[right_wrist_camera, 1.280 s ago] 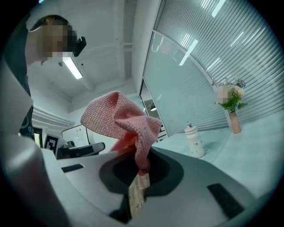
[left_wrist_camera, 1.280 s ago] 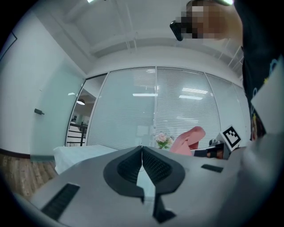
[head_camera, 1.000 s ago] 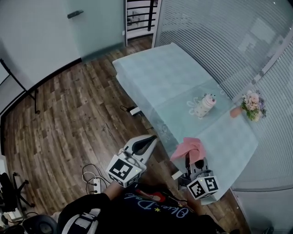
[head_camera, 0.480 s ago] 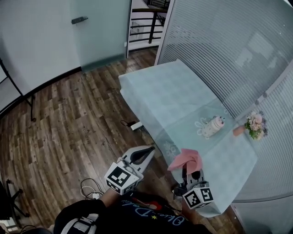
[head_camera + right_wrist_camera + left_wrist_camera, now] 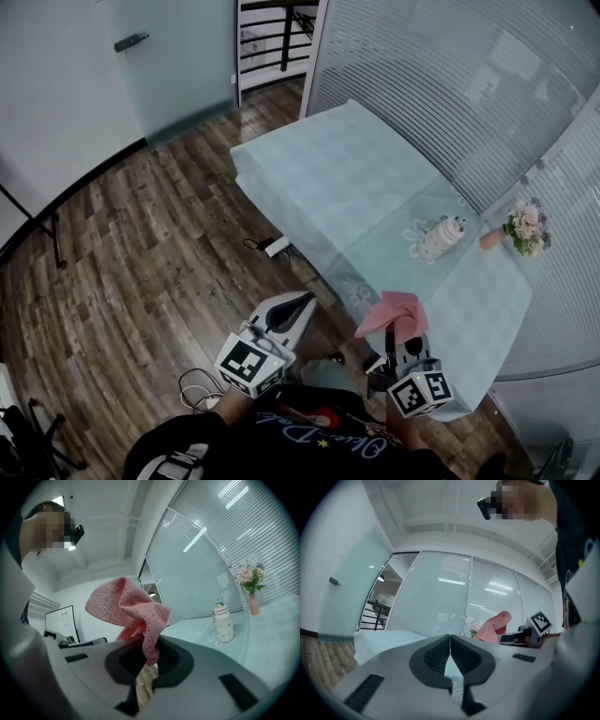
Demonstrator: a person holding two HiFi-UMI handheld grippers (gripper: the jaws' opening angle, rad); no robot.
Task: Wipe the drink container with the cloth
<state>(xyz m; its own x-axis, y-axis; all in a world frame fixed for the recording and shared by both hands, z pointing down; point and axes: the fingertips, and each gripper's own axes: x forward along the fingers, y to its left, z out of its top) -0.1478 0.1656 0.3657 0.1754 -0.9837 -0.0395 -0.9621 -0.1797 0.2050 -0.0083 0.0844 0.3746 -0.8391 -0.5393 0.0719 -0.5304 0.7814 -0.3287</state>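
Note:
A white drink container (image 5: 441,238) with a coloured lid stands upright on the table (image 5: 347,178), near its right end; it also shows in the right gripper view as a small bottle (image 5: 223,623). My right gripper (image 5: 401,330) hovers off the table's near edge, shut on a pink cloth (image 5: 390,312) that sticks up from the jaws (image 5: 129,609). My left gripper (image 5: 298,302) is shut with nothing in it, held over the wooden floor left of the table. In the left gripper view the jaws meet (image 5: 449,637), and the pink cloth (image 5: 492,626) appears beyond them.
A vase of flowers (image 5: 521,227) stands at the table's far right, close to the container. Ribbed glass walls (image 5: 450,84) run behind the table. On the wooden floor (image 5: 141,253) lie a power strip (image 5: 276,247) and cables (image 5: 197,382).
The head view has shifted a little, so the table and container sit slightly differently in frame. Both grippers keep their places and states, the pink cloth still in the right one.

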